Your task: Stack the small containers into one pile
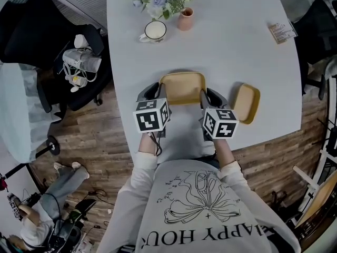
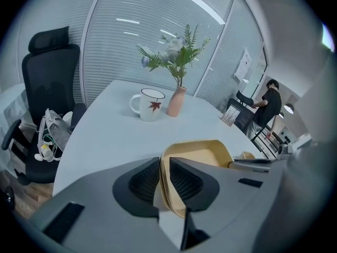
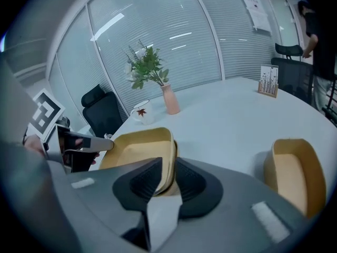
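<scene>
Item: tan container (image 1: 182, 87), centre frame | handling: likely light, stiff, thin-walled, smooth | hold: opposite rims | left tool (image 1: 158, 93), right tool (image 1: 205, 96): each clamped on a rim

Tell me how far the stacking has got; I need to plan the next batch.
No finished pile shows. In hand: the left tool and right tool each clamp a wall of one yellow container. To do: uniting it with the second container, which lies apart at its right.
</scene>
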